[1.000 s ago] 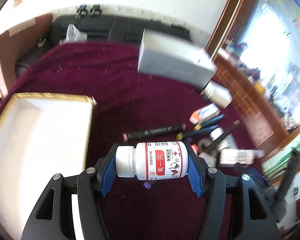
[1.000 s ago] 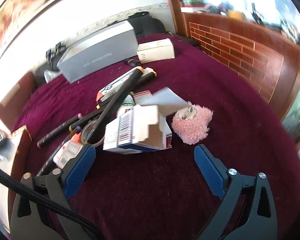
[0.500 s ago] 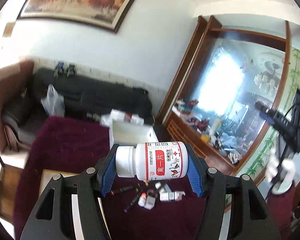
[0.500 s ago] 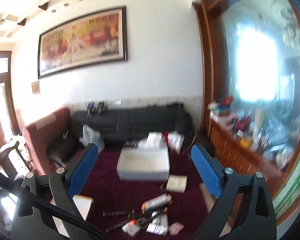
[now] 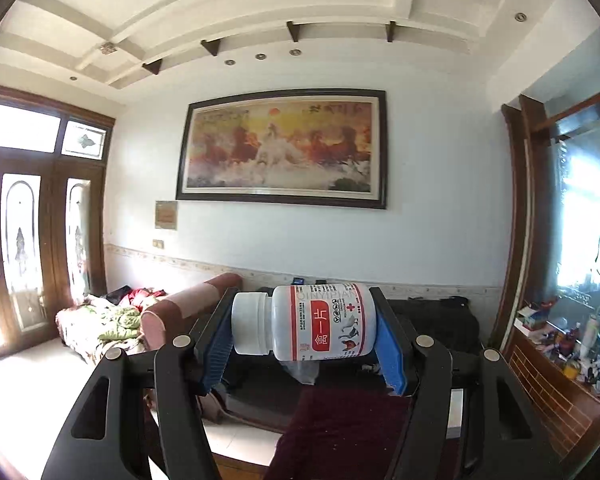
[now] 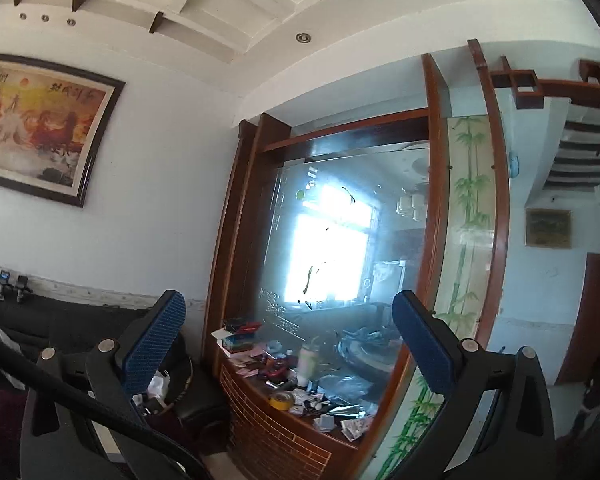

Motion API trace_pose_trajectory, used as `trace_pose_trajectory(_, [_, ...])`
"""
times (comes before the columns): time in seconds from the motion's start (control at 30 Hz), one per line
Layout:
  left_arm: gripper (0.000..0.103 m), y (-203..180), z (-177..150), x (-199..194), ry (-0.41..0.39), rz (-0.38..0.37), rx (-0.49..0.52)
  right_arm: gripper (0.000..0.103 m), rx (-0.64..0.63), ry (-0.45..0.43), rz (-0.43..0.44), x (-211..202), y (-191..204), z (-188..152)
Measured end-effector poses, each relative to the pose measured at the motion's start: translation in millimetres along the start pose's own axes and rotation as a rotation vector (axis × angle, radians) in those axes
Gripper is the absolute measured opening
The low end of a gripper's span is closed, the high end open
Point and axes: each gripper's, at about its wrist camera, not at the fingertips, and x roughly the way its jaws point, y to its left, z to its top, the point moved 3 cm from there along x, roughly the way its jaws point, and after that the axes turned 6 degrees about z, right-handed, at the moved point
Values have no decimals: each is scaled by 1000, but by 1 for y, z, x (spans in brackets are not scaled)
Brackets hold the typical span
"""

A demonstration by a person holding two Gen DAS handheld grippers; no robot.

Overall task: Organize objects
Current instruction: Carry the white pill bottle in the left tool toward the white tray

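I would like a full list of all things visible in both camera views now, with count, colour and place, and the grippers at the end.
pill bottle: one, white with red label, lying sideways between the left gripper's pads
painting: one, orange and red, dark frame, on the white wall
sofa: one, black, below the painting
glass partition: one, brown wooden frame, right of the painting
tape roll: one, yellow, on the cluttered brick-pattern ledge
left gripper: one, black with blue pads, clamped on the pill bottle
right gripper: one, black with blue pads, jaws opening, nothing between them
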Motion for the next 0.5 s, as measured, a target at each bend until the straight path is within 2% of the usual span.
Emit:
trace_pose_trajectory(0.1, [57, 19, -25, 4, 16, 1, -12, 103, -76, 52, 26, 25, 34, -33])
trace_pose_trajectory(0.23, [57, 19, -67, 2, 76, -99, -33, 103, -141, 166, 116, 65, 72, -121])
trace_pose_trajectory(0.3, [56, 10, -75, 3, 105, -132, -22, 103, -168, 169, 117, 78, 81, -149])
trace_pose_trajectory(0.37, [56, 8, -71, -4, 94, -152, -10, 103, -134, 185, 123, 89, 75, -169])
trace_pose_trajectory(0.5, [57, 6, -47, -23, 64, -183, 5, 103, -38, 149, 72, 88, 18, -154])
